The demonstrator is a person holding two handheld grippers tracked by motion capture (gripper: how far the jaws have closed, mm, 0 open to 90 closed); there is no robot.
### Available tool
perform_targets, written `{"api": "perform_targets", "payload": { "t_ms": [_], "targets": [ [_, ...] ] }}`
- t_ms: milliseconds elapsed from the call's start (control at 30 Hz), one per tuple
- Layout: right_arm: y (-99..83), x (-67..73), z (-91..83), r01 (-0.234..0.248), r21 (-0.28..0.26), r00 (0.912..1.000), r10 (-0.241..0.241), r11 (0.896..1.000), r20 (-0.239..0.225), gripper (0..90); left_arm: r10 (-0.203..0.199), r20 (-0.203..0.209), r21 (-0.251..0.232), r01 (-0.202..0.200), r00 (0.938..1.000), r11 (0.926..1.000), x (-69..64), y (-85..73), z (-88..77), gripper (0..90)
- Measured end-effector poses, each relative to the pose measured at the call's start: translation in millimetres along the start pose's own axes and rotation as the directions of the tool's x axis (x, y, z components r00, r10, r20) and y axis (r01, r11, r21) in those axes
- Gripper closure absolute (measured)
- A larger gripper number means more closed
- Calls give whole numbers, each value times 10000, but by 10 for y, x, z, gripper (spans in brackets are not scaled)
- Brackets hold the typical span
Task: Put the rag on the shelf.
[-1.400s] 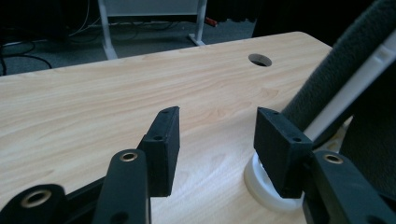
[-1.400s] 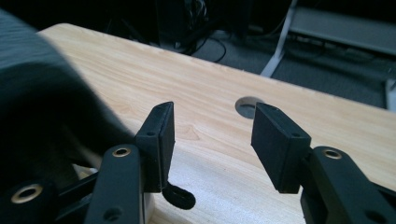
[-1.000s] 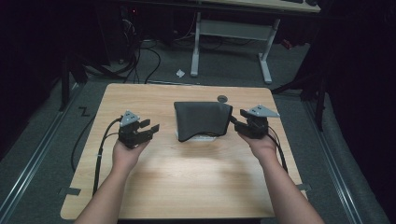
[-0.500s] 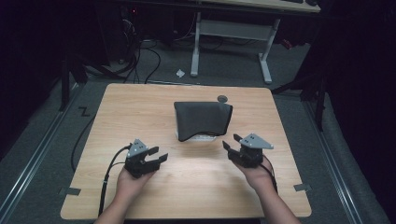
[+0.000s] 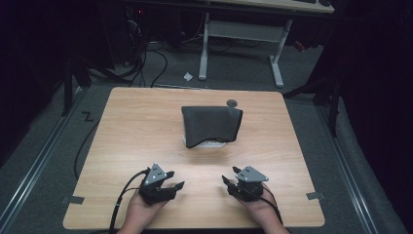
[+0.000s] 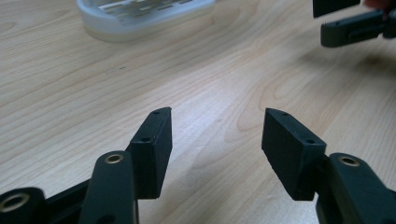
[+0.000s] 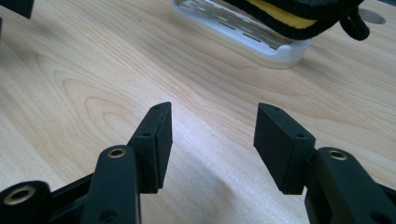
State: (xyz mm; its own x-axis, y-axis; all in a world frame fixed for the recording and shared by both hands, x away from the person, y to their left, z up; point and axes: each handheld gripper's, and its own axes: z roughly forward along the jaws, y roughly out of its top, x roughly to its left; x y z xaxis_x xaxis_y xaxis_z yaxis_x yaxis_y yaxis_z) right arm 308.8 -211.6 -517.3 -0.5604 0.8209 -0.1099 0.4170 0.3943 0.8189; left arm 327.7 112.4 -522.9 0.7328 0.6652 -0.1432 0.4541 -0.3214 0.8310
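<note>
Both hand-held grippers pulled back toward near tabletop (image 5: 131, 122) edge, away from dark cloth (image 5: 212, 124) draped over white tray (image 6: 140, 18) at centre. Left hand-held gripper (image 5: 168, 187) jaws just been opening, empty; right hand-held gripper (image 5: 229, 181) released, empty. Retreat low, clear of cloth.

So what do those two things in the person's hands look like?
Each is a black hand-held gripper. The left gripper and right gripper each carry a grey three-cornered plate on top and two black jaws ending in flat, blocky pads with small screw holes. Brass-coloured pivots show at the jaw joints. A black cable trails from the left one.
</note>
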Motion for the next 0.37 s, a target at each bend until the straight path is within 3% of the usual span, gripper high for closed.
{"api": "perform_targets", "payload": {
  "t_ms": [167,367],
  "targets": [
    [-32,-39,24,-50,133,10000,50,9999,-41,473,-530,-79,52,530,9986,9986,97,-57,-18,432],
    [-34,-55,16,-16,97,10000,17,10000,-71,472,-425,-74,5,425,9991,9991,68,-46,-19,431]
  ]
}}
